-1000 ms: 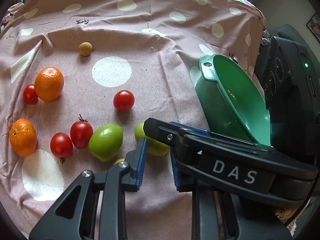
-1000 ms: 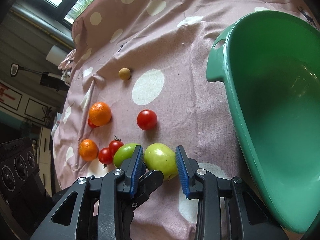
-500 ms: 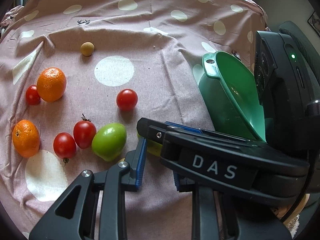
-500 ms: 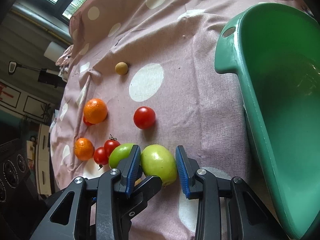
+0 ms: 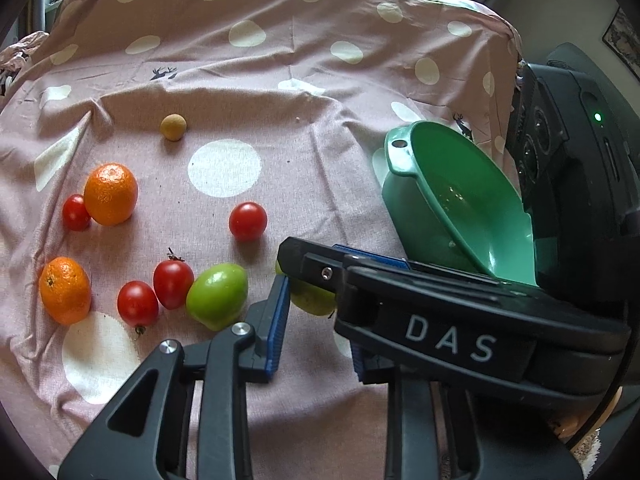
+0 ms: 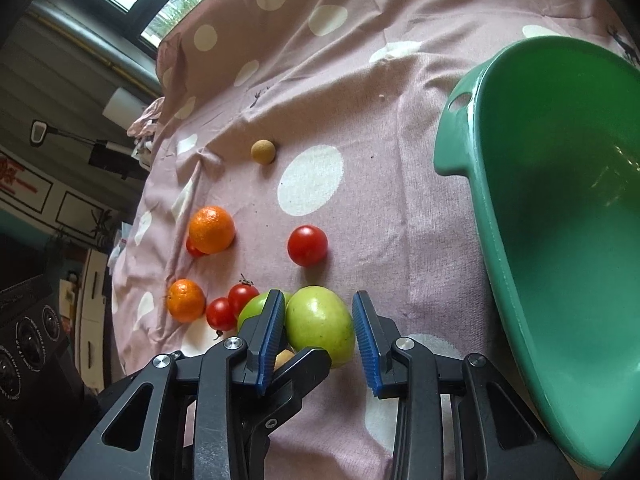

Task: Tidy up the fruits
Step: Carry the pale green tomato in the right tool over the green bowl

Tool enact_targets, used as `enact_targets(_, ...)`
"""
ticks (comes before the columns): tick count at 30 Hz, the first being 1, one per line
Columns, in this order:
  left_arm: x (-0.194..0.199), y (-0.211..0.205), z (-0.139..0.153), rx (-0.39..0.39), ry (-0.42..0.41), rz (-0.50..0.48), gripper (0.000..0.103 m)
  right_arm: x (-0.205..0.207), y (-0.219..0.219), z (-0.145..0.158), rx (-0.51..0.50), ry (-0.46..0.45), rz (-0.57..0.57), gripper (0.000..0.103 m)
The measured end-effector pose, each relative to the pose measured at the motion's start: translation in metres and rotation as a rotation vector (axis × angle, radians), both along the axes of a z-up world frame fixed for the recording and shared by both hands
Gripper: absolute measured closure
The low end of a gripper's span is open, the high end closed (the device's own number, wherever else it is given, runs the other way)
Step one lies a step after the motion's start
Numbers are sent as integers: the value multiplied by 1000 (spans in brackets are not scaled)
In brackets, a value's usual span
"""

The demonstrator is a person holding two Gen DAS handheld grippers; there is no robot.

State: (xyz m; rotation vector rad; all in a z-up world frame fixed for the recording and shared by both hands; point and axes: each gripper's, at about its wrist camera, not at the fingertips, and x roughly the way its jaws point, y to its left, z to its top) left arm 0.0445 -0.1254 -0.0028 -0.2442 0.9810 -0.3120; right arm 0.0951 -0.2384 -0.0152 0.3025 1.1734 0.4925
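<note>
Loosely, right tool (image 6: 318, 334) straddling green fruit (image 6: 320, 330), bare cloth (image 6: 400, 220) before bowl rim (image 6: 486, 232)

Black plastic claw (image 6: 318, 334), blue ribbed pads (image 6: 272, 334), silver screws, white "DAS" lettering.

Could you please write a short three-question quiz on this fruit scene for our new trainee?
1. True or false: the right gripper is shut on the yellow-green fruit.
2. How many oranges lie on the cloth?
A. one B. two C. four
3. Fill in: the green bowl holds ____ fruit so far.

Key: 1. false, its fingers stand apart around the fruit. 2. B: the far orange and the near orange. 3. no.
</note>
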Motion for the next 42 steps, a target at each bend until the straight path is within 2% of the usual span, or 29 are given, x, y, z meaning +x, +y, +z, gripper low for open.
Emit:
enact_targets(19,-20,-35,65,60,-209,-72,77,-26,-32,68,81,-211,-60,65)
enact_targets(33,-6,-85,74,52,-238,-178,78,-29,-82,83,77,-271,-194,65)
enact_targets(42,2,-110,71,46,-233,-236,78,-28,-111,82,74,-268,-263,65)
